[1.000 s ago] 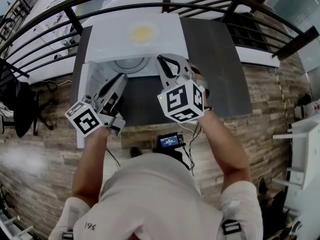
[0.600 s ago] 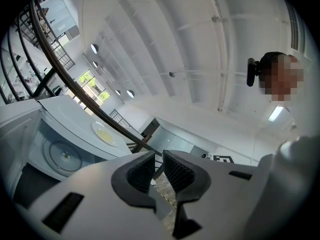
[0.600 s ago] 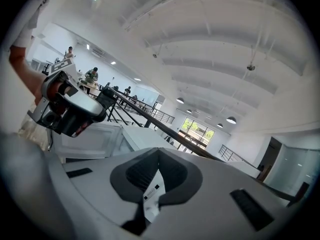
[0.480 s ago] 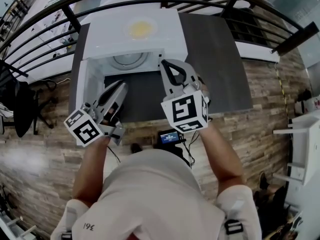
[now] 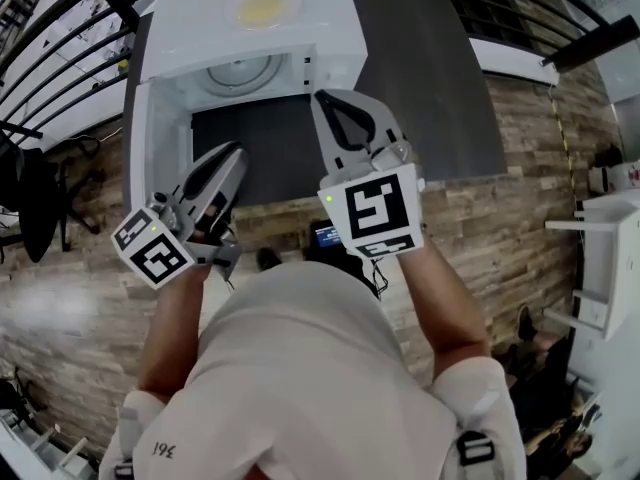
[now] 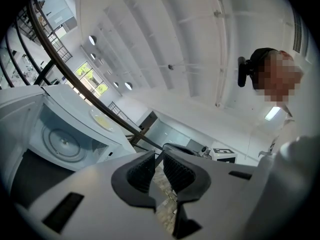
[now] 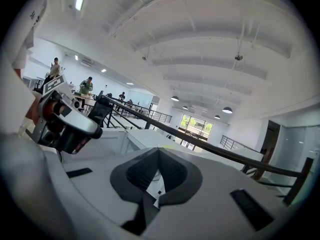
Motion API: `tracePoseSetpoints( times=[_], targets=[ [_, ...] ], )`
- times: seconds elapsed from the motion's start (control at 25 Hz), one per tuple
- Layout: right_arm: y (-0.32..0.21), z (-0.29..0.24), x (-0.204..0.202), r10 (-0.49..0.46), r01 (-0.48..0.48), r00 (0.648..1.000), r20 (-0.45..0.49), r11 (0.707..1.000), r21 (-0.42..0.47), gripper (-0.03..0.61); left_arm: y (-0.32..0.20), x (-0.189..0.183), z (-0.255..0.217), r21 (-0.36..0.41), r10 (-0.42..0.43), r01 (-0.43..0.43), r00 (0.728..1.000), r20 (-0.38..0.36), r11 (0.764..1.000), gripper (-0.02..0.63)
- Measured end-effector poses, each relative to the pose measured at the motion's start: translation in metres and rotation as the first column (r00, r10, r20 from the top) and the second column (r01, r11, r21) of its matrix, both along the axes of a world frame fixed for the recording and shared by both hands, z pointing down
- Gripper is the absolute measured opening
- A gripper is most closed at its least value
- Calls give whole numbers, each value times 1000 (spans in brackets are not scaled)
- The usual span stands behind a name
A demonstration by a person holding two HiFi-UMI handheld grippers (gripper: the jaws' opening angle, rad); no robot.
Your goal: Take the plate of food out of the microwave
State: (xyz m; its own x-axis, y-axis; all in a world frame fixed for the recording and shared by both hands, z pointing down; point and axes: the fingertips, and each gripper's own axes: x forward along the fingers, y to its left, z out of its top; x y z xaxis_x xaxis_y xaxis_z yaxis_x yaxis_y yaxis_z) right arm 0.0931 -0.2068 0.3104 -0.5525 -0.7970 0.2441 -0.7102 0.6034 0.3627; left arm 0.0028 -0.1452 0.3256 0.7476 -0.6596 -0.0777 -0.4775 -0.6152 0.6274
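The white microwave [image 5: 330, 43] stands on a dark table with its door [image 5: 140, 158] swung open to the left. Inside, only the bare glass turntable [image 5: 240, 73] shows. A white plate of yellow food [image 5: 263, 8] rests on top of the microwave; the left gripper view also shows the plate [image 6: 102, 120] there. My left gripper [image 5: 232, 153] hovers in front of the opening, its jaws a narrow gap apart with nothing between them [image 6: 159, 159]. My right gripper [image 5: 322, 98] is at the microwave's front right corner, shut and empty [image 7: 158, 151].
The dark table [image 5: 430, 78] stretches right of the microwave. A black railing [image 5: 560, 8] curves behind it. Wooden floor [image 5: 520, 178] lies below, with a white shelf unit [image 5: 600, 268] at the right and a dark chair [image 5: 25, 198] at the left.
Both grippers have drawn back from the microwave opening toward the person. The head view has shifted, so the microwave sits higher in frame. The plate stays on top.
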Motion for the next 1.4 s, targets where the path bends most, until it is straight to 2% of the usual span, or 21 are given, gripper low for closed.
tracePoseSetpoints(
  times=[0.24, 0.52, 0.76, 1.4],
  targets=[
    [7, 7, 1, 3, 0, 998, 64, 999, -45, 2, 10, 1, 4, -26, 18, -19, 999, -31, 999, 54],
    [22, 20, 1, 5, 13, 988, 154, 993, -121, 2, 19, -7, 13, -48, 3, -4, 1000, -23, 999, 54],
    [34, 39, 9, 36, 31, 966, 257, 967, -252, 0, 27, -11, 26, -76, 0, -2, 1000, -18, 997, 54],
    [37, 53, 10, 49, 22, 968, 248, 961, -274, 0, 32, -9, 43, -123, 21, -23, 1000, -17, 992, 54]
  ],
)
